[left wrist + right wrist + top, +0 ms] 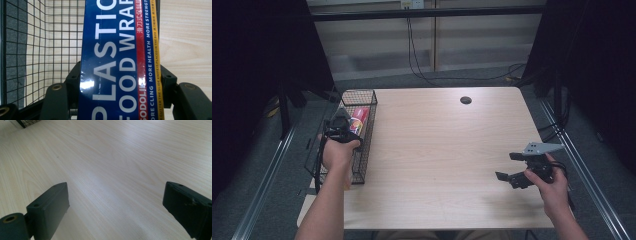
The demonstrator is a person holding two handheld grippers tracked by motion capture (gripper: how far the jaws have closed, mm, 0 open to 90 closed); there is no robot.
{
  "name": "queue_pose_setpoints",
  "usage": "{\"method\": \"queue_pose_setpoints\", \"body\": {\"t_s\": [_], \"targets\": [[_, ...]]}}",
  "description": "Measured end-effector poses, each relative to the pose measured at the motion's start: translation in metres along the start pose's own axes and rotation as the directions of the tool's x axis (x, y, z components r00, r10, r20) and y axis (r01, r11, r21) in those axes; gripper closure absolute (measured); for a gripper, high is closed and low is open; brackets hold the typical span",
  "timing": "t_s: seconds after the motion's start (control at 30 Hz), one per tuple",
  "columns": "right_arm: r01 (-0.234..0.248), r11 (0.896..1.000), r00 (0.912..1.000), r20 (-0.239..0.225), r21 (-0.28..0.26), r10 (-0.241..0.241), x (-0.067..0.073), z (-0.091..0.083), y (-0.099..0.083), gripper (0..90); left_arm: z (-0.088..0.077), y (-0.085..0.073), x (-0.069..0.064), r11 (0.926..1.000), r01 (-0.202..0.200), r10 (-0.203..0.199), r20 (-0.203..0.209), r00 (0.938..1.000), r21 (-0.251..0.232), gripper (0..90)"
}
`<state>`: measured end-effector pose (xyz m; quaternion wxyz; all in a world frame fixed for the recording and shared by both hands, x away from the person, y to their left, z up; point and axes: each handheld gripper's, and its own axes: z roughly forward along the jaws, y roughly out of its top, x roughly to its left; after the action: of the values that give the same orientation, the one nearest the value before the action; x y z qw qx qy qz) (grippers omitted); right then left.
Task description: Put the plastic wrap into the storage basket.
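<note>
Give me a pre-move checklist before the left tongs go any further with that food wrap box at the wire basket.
1. Left tongs closed on the food wrap box: ok; a jaw sits against each side of it.
2. Box over the wire basket: ok; basket mesh shows behind and beside it in the left gripper view.
3. Box resting on the basket floor or still held off it: cannot tell.
4. Right tongs out of the way: ok; open, empty, over bare table far from the basket.
5. Room left inside the basket: cannot tell; the hand covers part of it.
</note>
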<state>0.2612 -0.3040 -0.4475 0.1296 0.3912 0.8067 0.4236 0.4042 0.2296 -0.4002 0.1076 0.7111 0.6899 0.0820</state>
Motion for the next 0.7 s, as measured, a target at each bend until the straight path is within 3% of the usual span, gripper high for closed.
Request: {"method": "queue_pose_setpoints", "body": {"t_s": [0.23, 0.33, 0.5, 0.53, 0.6, 0.63, 0.7], "targets": [[0.003, 1.0, 1.0, 0.0, 0.0, -0.003, 0.001, 0.001, 0.001, 6.3, 0.001, 0.0, 0.0, 0.9996, -0.015, 0.015, -0.01, 0.9998, 0.025, 39.2], [0.008, 1.0, 1.0, 0.002, -0.004, -0.008, 0.001, 0.001, 0.003, 6.3, -0.003, 0.0, 0.0, 0.9992, -0.04, 0.04, -0.032, 0.9987, 0.005, 37.2], [0.012, 1.0, 0.9999, -0.004, 0.0, -0.012, 0.003, 0.003, 0.004, 6.3, -0.01, 0.0, 0.001, 0.9993, -0.031, 0.031, -0.022, 0.9993, -0.021, 34.3], [0.012, 1.0, 0.9999, -0.002, 0.001, -0.012, 0.003, 0.004, 0.004, 6.3, -0.011, 0.0, 0.003, 0.9985, -0.05, 0.049, -0.028, 0.9984, -0.023, 32.9], [0.013, 1.0, 0.9999, -0.008, -0.001, -0.013, 0.003, 0.004, 0.004, 6.3, -0.014, 0.001, 0.004, 0.9985, -0.048, 0.048, -0.02, 0.9987, -0.027, 31.4], [0.014, 1.0, 0.9999, 0.0, 0.001, -0.014, 0.003, 0.004, 0.004, 6.3, -0.014, 0.001, 0.003, 0.9991, -0.033, 0.032, -0.015, 0.9994, -0.027, 31.3], [0.012, 1.0, 0.9999, -0.003, 0.001, -0.012, 0.003, 0.003, 0.004, 6.3, -0.016, 0.002, 0.005, 0.9985, -0.047, 0.047, -0.009, 0.9989, -0.027, 29.5]]}}
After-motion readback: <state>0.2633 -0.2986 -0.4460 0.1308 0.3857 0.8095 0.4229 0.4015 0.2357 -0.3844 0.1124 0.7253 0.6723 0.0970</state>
